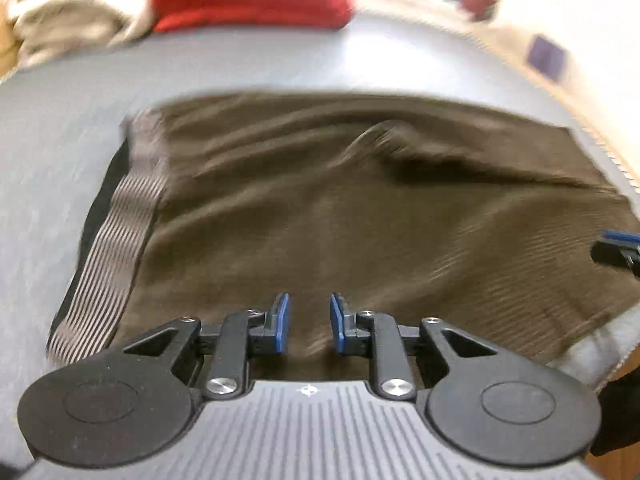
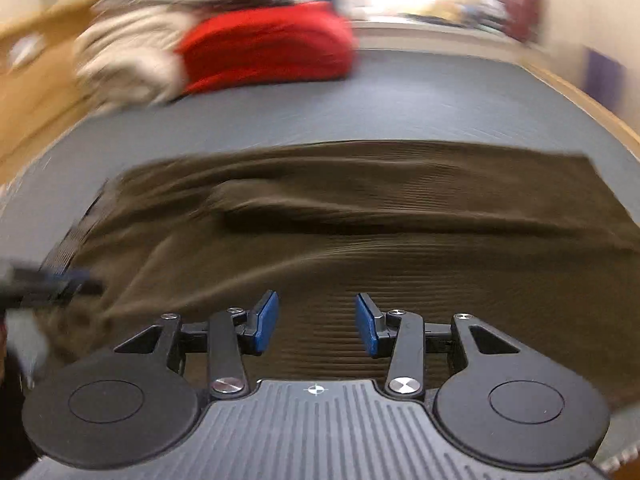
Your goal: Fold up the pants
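Pants [image 1: 340,216]: brown, ribbed, spread flat on the grey mat [image 1: 60,184], already doubled into a broad slab; striped waistband [image 1: 120,232] at the left end in the left view, a soft ridge running across the middle.
Mat: covering the counter, wooden edge showing at the far right in the right view.
Left tongs [image 1: 310,322]: parted by a narrow gap, blue pads bare, nothing between them; hovering over the near edge of the pants, not gripping.
Right tongs [image 2: 317,322]: parted wider, nothing between the pads; poised over the near edge toward the other end of the pants.
Cross-check: right tongs' tip peeking in at the right border of the left view, left tongs a dark blur at the left border of the right view, so one per end.
Pile: red cloth [image 2: 268,44] and cream cloth [image 2: 128,56] at the far side of the mat, well apart from the pants.
Step in hand: probably between folds, both tongs empty and lining up along the near hem.
Progress: roughly midway, judging by the slab still lying wide.
Next move calls for: pinching all layers at each near corner together, lifting evenly, carrying across to the far edge.
Watch for: ridge in the middle bunching under the fold; smoothing first looks wise.
Blur: heavy in both views, fine detail of hems not readable.
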### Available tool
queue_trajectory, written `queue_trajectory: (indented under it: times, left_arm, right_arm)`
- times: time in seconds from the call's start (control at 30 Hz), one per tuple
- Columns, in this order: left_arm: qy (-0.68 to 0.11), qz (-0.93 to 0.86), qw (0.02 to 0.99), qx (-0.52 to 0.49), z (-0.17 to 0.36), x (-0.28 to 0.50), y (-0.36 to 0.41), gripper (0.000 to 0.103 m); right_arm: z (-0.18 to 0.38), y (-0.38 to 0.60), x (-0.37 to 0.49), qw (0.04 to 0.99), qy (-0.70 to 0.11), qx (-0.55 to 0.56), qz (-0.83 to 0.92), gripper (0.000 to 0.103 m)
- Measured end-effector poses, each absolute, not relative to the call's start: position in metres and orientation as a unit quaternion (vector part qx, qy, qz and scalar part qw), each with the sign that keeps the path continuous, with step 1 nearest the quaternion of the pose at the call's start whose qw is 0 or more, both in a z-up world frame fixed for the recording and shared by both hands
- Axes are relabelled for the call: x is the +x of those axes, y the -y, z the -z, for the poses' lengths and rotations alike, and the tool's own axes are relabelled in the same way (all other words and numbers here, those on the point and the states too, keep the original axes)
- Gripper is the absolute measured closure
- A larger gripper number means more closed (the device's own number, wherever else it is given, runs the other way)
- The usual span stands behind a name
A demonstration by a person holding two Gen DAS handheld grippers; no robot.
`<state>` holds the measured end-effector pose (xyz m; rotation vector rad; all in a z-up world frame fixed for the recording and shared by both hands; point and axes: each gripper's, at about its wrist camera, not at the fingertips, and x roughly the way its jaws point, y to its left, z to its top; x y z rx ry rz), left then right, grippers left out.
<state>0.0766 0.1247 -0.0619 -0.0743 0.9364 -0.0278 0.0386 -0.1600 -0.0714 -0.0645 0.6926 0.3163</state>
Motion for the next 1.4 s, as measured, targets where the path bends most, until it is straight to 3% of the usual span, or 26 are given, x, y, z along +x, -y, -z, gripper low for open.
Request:
queue_trajectory:
  times: [0.13, 0.23, 0.4, 0.5, 0.63, 0.73, 0.9, 1.1, 1.23, 1.4]
  left_arm:
    - [-0.489, 0.009, 0.871, -0.044, 0.075, 0.080, -0.142, 0.080]
    - [-0.475, 0.005, 0.879, -0.044, 0.067, 0.072, -0.146, 0.080]
    - [-0.473, -0.054, 0.876, -0.073, 0.057, 0.068, -0.171, 0.077]
    - [-0.496, -0.065, 0.858, -0.119, 0.067, 0.074, -0.187, 0.075]
    - [-0.465, -0.069, 0.878, -0.093, 0.052, 0.069, -0.181, 0.072]
    - [-0.429, -0.061, 0.899, -0.067, 0.034, 0.065, -0.171, 0.068]
    - [-0.391, -0.062, 0.917, -0.054, 0.014, 0.062, -0.166, 0.064]
    - [-0.368, -0.056, 0.925, -0.074, -0.003, 0.061, -0.166, 0.063]
    - [-0.361, -0.047, 0.927, -0.083, -0.007, 0.060, -0.163, 0.063]
    - [-0.345, -0.023, 0.936, -0.071, 0.001, 0.060, -0.153, 0.063]
  right_arm:
    - [0.091, 0.122, 0.041, 0.908, -0.376, -0.043, -0.178, 0.059]
    - [0.129, 0.108, 0.057, 0.860, -0.484, -0.043, -0.154, 0.058]
    - [0.107, 0.093, 0.055, 0.873, -0.451, -0.019, -0.187, 0.061]
    - [0.125, 0.081, 0.059, 0.850, -0.495, -0.037, -0.179, 0.060]
    - [0.081, 0.077, 0.056, 0.886, -0.419, -0.007, -0.197, 0.060]
    - [0.004, 0.070, 0.046, 0.934, -0.294, -0.009, -0.204, 0.060]
    - [-0.122, 0.072, 0.034, 0.964, -0.165, 0.026, -0.208, 0.060]
    - [-0.222, 0.102, 0.022, 0.980, -0.084, 0.007, -0.183, 0.060]
    - [-0.218, 0.124, 0.029, 0.986, -0.066, -0.017, -0.153, 0.059]
    - [-0.138, 0.176, 0.048, 0.981, -0.152, -0.041, -0.112, 0.059]
